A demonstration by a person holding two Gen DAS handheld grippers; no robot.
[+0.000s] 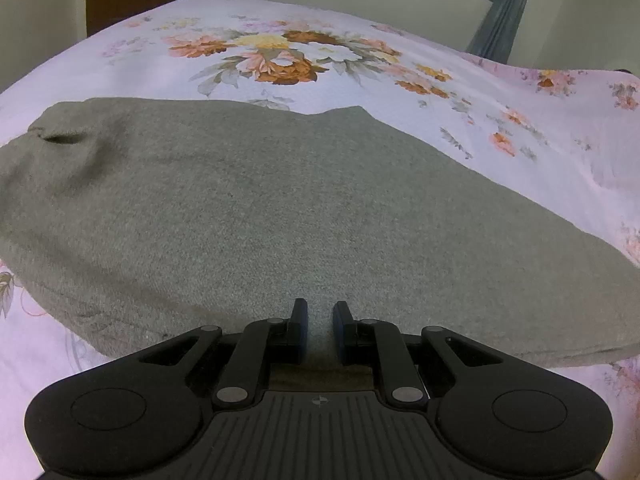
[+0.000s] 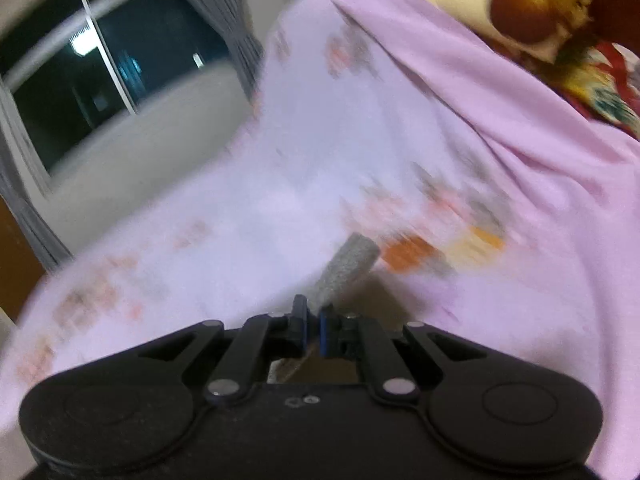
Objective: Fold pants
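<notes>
One grey pants on bedsheet: left claw slightly parted, empty; right claw pinches fabric.

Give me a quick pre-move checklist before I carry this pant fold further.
1. Right gripper pinching grey fabric: ok, jaws nearly closed on a strip.
2. Left gripper free: ok, jaws apart, nothing between them.
3. Pants lying flat on the floral sheet: ok, apart from one pucker at far left.
4. Right view sharp enough to aim: not ok, motion blur.
5. Which part of the pants the right gripper holds: cannot tell.
</notes>
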